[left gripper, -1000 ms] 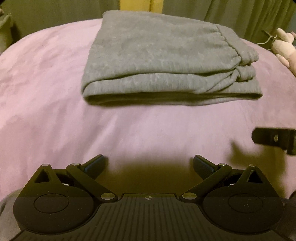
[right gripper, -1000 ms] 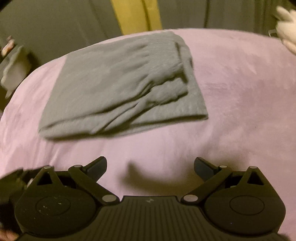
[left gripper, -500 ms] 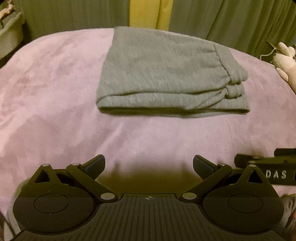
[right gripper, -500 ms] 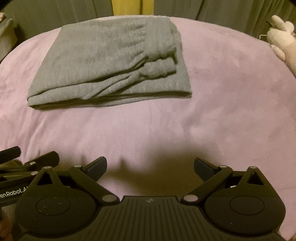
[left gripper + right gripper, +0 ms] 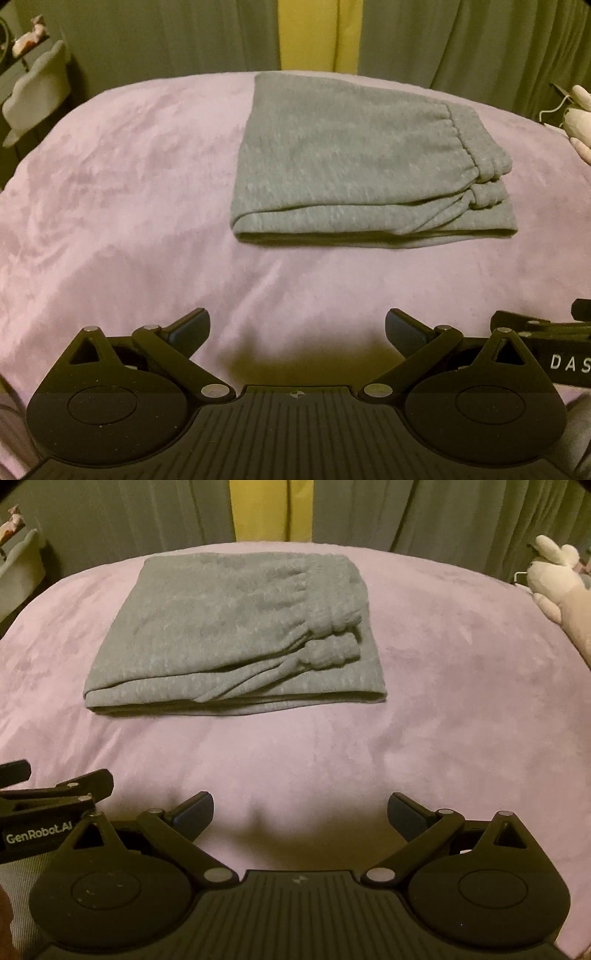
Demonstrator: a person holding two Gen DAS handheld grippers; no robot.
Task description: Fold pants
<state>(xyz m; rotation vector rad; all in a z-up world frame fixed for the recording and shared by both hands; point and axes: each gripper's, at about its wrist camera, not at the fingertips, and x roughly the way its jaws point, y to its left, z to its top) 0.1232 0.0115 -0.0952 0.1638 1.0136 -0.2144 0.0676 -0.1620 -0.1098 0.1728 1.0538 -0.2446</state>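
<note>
Grey pants (image 5: 354, 166) lie folded into a compact rectangle on the pink bedspread (image 5: 110, 184), elastic waistband on the right side. They also show in the right wrist view (image 5: 236, 635). My left gripper (image 5: 297, 328) is open and empty, well short of the pants' near edge. My right gripper (image 5: 301, 812) is open and empty, also back from the pants. The right gripper's side shows at the right edge of the left wrist view (image 5: 546, 332), and the left gripper's side at the left of the right wrist view (image 5: 55, 794).
A white plush toy (image 5: 557, 579) lies at the bed's right edge. A pale bin (image 5: 37, 99) stands off the bed at the left. Green curtains (image 5: 443, 37) with a yellow gap hang behind the bed.
Both grippers have pulled back from the folded pants, which now look smaller and farther. The two grippers have come closer side by side. The pants have not moved.
</note>
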